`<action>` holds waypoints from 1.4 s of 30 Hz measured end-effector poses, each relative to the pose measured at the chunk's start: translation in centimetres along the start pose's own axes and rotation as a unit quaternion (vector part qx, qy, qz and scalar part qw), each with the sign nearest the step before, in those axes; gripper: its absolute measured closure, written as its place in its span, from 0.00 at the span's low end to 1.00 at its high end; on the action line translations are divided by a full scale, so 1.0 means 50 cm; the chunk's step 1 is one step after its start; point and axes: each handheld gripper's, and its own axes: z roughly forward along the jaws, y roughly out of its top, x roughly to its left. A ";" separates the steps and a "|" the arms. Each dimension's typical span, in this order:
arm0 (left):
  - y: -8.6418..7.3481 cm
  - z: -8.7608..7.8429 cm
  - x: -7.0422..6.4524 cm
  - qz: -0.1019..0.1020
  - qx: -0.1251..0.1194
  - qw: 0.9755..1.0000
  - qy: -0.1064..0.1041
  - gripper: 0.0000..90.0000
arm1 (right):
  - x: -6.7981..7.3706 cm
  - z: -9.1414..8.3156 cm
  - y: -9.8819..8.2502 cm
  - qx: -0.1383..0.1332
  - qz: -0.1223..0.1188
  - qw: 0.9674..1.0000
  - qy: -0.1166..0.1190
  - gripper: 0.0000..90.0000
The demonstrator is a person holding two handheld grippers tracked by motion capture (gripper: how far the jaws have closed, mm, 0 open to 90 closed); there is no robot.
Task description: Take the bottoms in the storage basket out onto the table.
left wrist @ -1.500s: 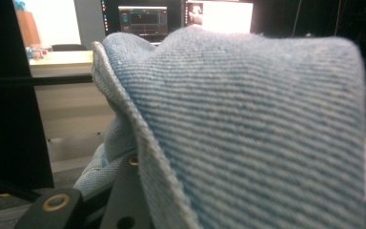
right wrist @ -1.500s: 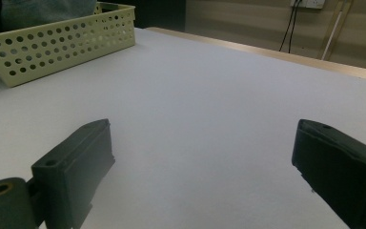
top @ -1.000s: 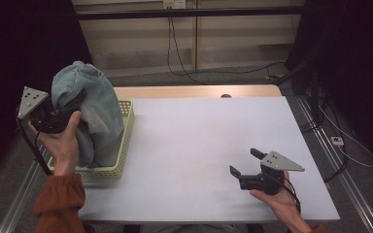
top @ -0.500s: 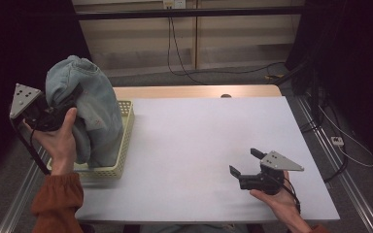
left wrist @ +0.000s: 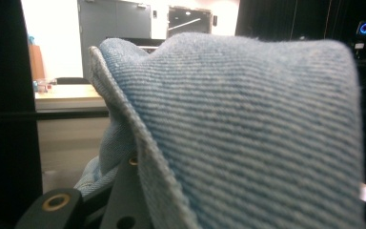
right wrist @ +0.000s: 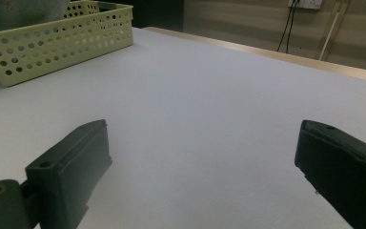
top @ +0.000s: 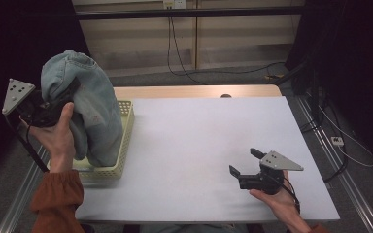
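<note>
Above the yellow basket (top: 124, 145), the left gripper (top: 68, 92), clamped on the denim jeans (top: 90, 111), is hoisting them higher, clearing the basket, while the right gripper (top: 245, 162) is idling spread-jawed.

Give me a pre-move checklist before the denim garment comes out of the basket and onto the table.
1. Left claw shut on the denim garment: ok, the fabric drapes over its jaws in the left gripper view.
2. Garment clear of the yellow basket: not ok, its lower end hangs inside the basket.
3. Bare landing area on the white table: ok.
4. Right claw open and holding nothing: ok, jaws wide apart low over the table.
5. Whether the fabric catches on the basket's holes: cannot tell.
</note>
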 end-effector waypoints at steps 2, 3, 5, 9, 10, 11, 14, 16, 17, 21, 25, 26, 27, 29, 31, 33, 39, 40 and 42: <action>0.006 0.003 0.001 0.000 -0.006 1.000 -0.003 0.72 | 0.000 -0.001 0.000 0.001 0.001 1.000 0.000 0.05; 0.006 0.003 0.001 0.000 -0.006 1.000 -0.003 0.72 | -0.001 -0.001 0.000 0.001 0.001 1.000 -0.001 0.05; 0.011 0.007 0.005 -0.008 -0.012 1.000 -0.004 0.72 | -0.001 -0.001 -0.001 0.002 0.001 1.000 -0.002 0.05; 0.015 0.007 0.005 -0.005 -0.016 1.000 -0.005 0.72 | -0.001 0.001 -0.001 0.002 0.001 1.000 -0.002 0.05; 0.018 0.005 0.006 -0.005 -0.020 1.000 -0.004 0.72 | -0.001 0.001 -0.001 0.002 0.000 1.000 -0.002 0.05; 0.021 0.005 0.008 -0.006 -0.021 1.000 -0.006 0.72 | 0.000 0.002 -0.001 0.002 0.000 1.000 -0.002 0.05; 0.030 0.003 0.011 -0.007 -0.025 1.000 -0.002 0.72 | 0.000 0.002 -0.001 0.004 0.000 1.000 -0.002 0.05; 0.033 0.002 0.012 -0.008 -0.028 1.000 -0.002 0.72 | 0.000 0.001 -0.001 0.003 -0.001 1.000 -0.002 0.05; 0.040 -0.001 0.012 -0.007 -0.031 0.999 -0.001 0.72 | 0.000 0.001 -0.001 0.002 0.000 1.000 -0.001 0.05; 0.052 -0.002 0.008 -0.005 -0.039 0.999 -0.004 0.72 | -0.001 0.002 -0.001 0.003 0.000 1.000 -0.001 0.05; 0.061 -0.002 0.005 -0.004 -0.043 0.999 -0.006 0.72 | 0.000 0.002 -0.001 0.003 -0.001 1.000 -0.001 0.05; 0.064 -0.002 0.003 -0.004 -0.044 0.999 -0.005 0.72 | 0.000 0.002 -0.001 0.003 -0.001 1.000 -0.001 0.05; 0.070 -0.002 0.001 -0.004 -0.049 0.999 -0.006 0.72 | 0.000 0.002 -0.001 0.003 0.000 1.000 -0.001 0.05; 0.077 -0.002 0.000 -0.004 -0.052 0.999 -0.008 0.72 | 0.000 0.002 -0.001 0.003 -0.001 1.000 0.000 0.05; 0.084 -0.003 -0.001 -0.004 -0.053 0.999 -0.009 0.72 | 0.000 0.002 -0.001 0.003 -0.001 1.000 0.000 0.05; 0.090 -0.004 -0.002 -0.003 -0.056 0.998 -0.010 0.72 | 0.000 0.002 -0.001 0.003 0.000 1.000 0.000 0.05; 0.104 -0.009 -0.011 -0.002 -0.066 0.998 -0.015 0.72 | 0.001 0.003 -0.001 0.006 0.000 1.000 0.003 0.05; 0.107 -0.010 -0.015 0.001 -0.069 0.997 -0.016 0.72 | 0.001 0.003 -0.001 0.006 -0.001 1.000 0.003 0.05; 0.112 -0.012 -0.017 0.000 -0.072 0.997 -0.018 0.72 | 0.001 0.003 -0.001 0.005 -0.001 1.000 0.005 0.05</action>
